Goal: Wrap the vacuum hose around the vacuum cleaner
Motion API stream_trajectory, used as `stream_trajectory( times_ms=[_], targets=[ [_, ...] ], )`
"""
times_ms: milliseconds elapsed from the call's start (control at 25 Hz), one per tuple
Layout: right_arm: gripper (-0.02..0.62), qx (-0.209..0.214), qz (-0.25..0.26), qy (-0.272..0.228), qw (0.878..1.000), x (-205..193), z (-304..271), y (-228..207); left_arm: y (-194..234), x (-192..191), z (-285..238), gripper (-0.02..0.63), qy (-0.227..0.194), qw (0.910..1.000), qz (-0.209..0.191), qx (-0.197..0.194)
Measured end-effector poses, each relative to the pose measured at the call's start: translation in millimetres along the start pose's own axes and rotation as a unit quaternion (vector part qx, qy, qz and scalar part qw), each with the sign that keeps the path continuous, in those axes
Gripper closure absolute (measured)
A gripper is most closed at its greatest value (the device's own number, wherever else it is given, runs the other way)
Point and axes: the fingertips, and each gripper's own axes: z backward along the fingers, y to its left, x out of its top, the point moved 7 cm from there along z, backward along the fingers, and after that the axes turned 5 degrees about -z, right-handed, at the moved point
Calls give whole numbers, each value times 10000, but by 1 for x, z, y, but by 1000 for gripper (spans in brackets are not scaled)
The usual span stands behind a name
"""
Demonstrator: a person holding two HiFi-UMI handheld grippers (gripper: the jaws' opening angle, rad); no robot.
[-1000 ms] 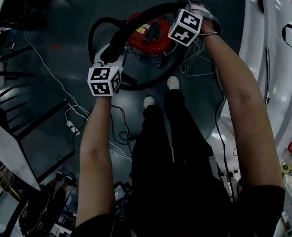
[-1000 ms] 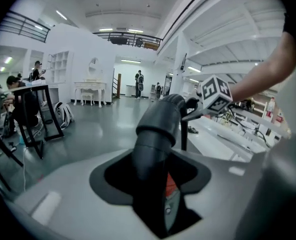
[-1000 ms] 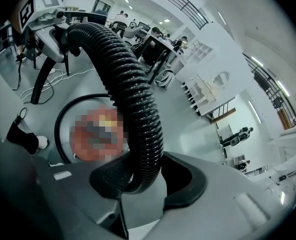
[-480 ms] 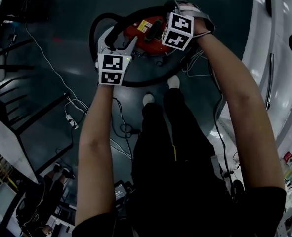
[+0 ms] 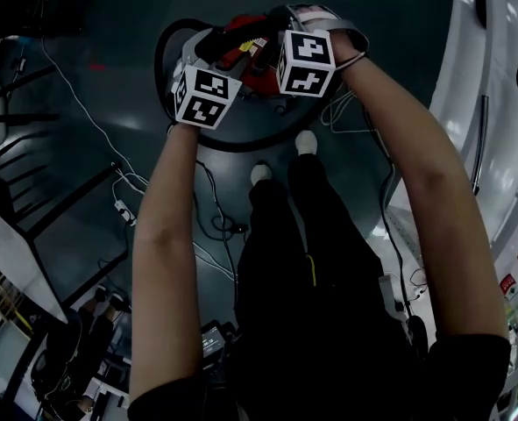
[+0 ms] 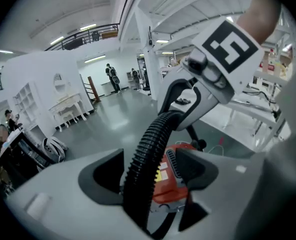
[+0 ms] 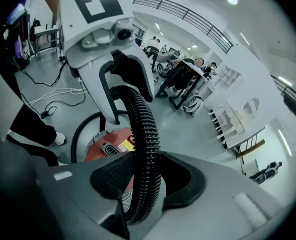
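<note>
A red vacuum cleaner (image 5: pixel 251 53) stands on the dark floor in front of the person's feet. Its black ribbed hose (image 5: pixel 241 145) loops round its base. Both grippers hover above its top. In the left gripper view the hose (image 6: pixel 142 164) runs between the jaws of my left gripper (image 6: pixel 153 170); these are opening. The hose leans on the left pad, with a gap at the right pad. My right gripper (image 7: pixel 148 179) is shut on the hose (image 7: pixel 146 144) a little farther along. The red body (image 7: pixel 107 146) shows below it.
White cables (image 5: pixel 123 191) and black cords (image 5: pixel 219 226) trail over the floor to the left of the person's shoes (image 5: pixel 260 174). A white table (image 5: pixel 495 103) runs along the right. Black frames (image 5: pixel 31 226) stand at the left. People sit at desks (image 7: pixel 188 79) far off.
Both grippers have carried the hose away from the person and over the vacuum's top. They now stand closer together. The left one has moved right.
</note>
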Motion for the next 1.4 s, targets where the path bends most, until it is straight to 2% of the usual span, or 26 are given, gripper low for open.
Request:
stream_trajectory(
  times_ms=[120,280,440,600,800,1120,1280,1400],
  targets=[
    [436,167,72,-268,9995,7,5,2,0,2,-7,303,213,9993,-291,10],
    [437,342,64,-596,9976,12,11,-2,6,2,-9,364,371,9990,-197,159],
    [433,249,101,-629,9977,9,11,1,3,3,-9,391,518,9983,-248,16],
    [413,17,-24,-569,9984,7,7,3,4,-2,-6,399,678,9976,-111,-40],
    [394,-229,-437,-334,9982,-13,3,-8,25,-22,9,400,762,9955,545,173],
    [399,-296,-1058,197,9937,-53,-11,-9,36,-65,26,400,809,9841,1551,315],
    [405,-219,-1011,275,9943,-54,-19,2,30,-79,26,400,815,9768,1957,288],
    [407,-124,-975,254,9948,-51,-24,11,25,-85,25,403,845,9733,2131,116]
  ],
)
